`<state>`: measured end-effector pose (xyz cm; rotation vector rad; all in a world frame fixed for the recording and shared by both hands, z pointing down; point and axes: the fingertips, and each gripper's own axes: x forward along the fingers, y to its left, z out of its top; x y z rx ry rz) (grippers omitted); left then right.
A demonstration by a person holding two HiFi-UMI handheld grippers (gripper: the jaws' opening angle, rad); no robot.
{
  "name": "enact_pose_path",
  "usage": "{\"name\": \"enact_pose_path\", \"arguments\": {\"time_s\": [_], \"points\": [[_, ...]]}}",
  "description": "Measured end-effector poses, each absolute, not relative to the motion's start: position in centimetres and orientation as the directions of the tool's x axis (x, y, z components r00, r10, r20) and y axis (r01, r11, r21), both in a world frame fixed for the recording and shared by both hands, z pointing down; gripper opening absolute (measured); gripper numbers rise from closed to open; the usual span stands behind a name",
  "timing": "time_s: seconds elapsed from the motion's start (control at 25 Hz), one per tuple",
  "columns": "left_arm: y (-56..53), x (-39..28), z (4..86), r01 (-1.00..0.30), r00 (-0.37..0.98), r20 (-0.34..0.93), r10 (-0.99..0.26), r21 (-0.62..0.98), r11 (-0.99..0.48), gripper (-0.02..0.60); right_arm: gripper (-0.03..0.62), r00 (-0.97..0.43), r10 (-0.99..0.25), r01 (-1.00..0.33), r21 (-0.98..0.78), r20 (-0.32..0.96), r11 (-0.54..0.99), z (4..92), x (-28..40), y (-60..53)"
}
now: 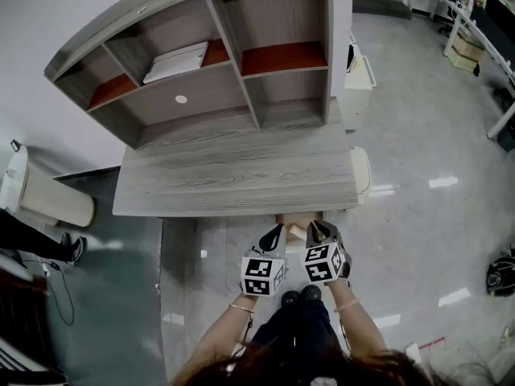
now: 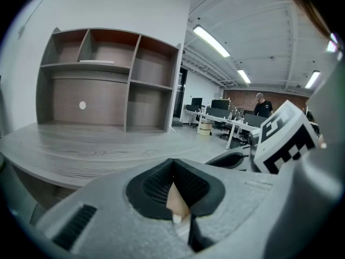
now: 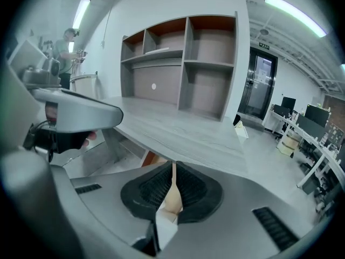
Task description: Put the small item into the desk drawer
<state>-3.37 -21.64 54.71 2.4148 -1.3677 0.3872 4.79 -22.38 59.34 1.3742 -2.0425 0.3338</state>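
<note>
In the head view a tan drawer (image 1: pixel 299 217) stands a little way out from under the front edge of the grey wooden desk (image 1: pixel 233 175). A small pale item (image 1: pixel 297 231) shows just in front of the drawer, between the two grippers; I cannot tell whether it lies in the drawer or is held. My left gripper (image 1: pixel 278 228) (image 2: pixel 172 163) is to its left, my right gripper (image 1: pixel 315 226) (image 3: pixel 173 166) to its right. Both point at the drawer with their dark pads together. Only a thin beige sliver shows between each pair of pads.
A hutch (image 1: pixel 201 55) with open shelves stands on the desk's back; a white flat thing (image 1: pixel 175 61) lies on one shelf. A white bin (image 1: pixel 40 195) is at the left and a white cabinet (image 1: pixel 358 75) at the right. People stand far off (image 2: pixel 261 104) (image 3: pixel 67 42).
</note>
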Motion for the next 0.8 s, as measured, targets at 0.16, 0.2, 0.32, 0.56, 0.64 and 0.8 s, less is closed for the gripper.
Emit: {"name": "enact_pose_path", "arguments": {"time_s": [0.16,0.2,0.32,0.56,0.64,0.8], "points": [[-21.6,-3.0,53.0,-0.863,0.499,0.383,-0.777,0.144,-0.484,0.015,0.017,-0.248,-0.749,-0.905,0.129,0.614,0.405,57.4,5.2,-22.4],[-21.6,-3.0,52.5,-0.864,0.498,0.379,-0.780,0.143,-0.482,0.015,0.015,-0.251,-0.753,-0.905,0.128,0.608,0.405,56.8,5.2,-22.3],[-21.5,-2.9,51.4,-0.868,0.492,0.368,-0.789,0.140,-0.476,0.015,0.014,-0.260,-0.765,-0.904,0.129,0.589,0.407,55.3,5.2,-22.2],[-21.4,-2.6,49.2,-0.871,0.488,0.351,-0.799,0.128,-0.475,0.015,0.006,-0.266,-0.792,-0.917,0.109,0.549,0.384,52.4,5.6,-22.0],[-21.3,-2.3,48.4,-0.869,0.491,0.341,-0.802,0.126,-0.478,0.015,0.003,-0.269,-0.799,-0.918,0.106,0.538,0.381,51.5,5.7,-21.8],[-21.2,-1.9,46.6,-0.866,0.497,0.320,-0.807,0.116,-0.487,0.015,0.003,-0.279,-0.811,-0.916,0.110,0.515,0.385,49.7,6.0,-21.5]]}}
